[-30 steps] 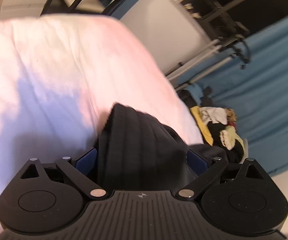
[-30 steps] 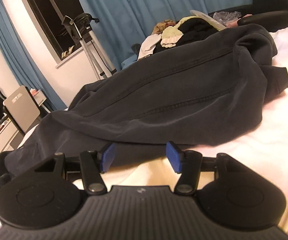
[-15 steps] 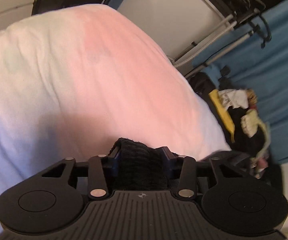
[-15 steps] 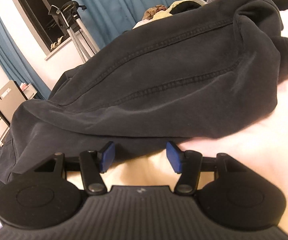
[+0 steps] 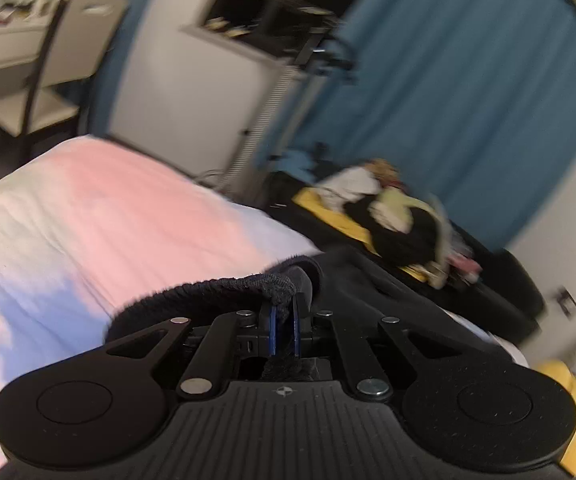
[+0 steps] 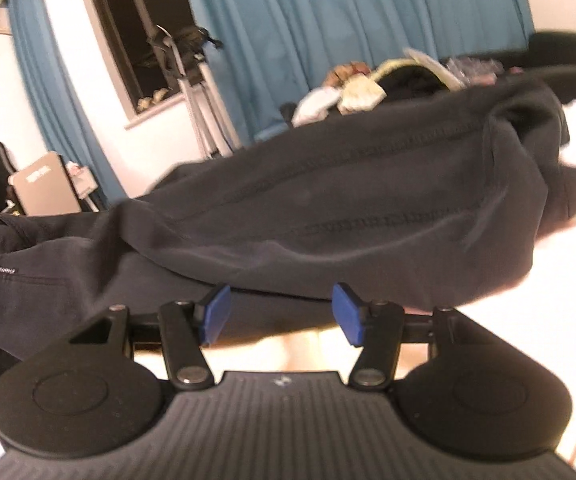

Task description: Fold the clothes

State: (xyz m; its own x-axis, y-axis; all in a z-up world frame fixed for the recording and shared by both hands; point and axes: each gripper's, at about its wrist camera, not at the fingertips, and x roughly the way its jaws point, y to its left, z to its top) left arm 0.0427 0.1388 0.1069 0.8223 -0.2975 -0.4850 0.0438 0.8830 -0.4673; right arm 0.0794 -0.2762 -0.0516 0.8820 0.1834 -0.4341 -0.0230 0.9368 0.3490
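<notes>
Garment: a dark charcoal cotton sweatshirt with stitched seams (image 6: 328, 200) lies in a loose mound across the pale pink-white bed cover (image 5: 88, 216), well in from the bed's edges; one thick ribbed black hem or cuff (image 5: 224, 286) is raised off the cover at the left side.

Left gripper: the left gripper (image 5: 283, 330) has its blue-padded fingers pressed together on that ribbed edge, with knit bunched over the finger tips and a strand running back between them.

Right gripper: the right gripper (image 6: 282, 312) has its fingers spread wide, low over the bed cover and just beside the near border of the sweatshirt, pinching nothing. Whether the tips touch the cloth is hard to tell, since the view is blurred there.

Surroundings: a heap of mixed yellow, white and black clothes (image 5: 388, 208) sits beyond the far edge of the bed, before teal blue curtains (image 6: 348, 32).

Step in hand: judged from this, one corner is secured and the second grasp is not yet made; folding proper has not begun.

Next move: the right fingers likely need to slide under the near border and close on a single layer, matching the left's hold, so the garment can be lifted and spread flat.
</notes>
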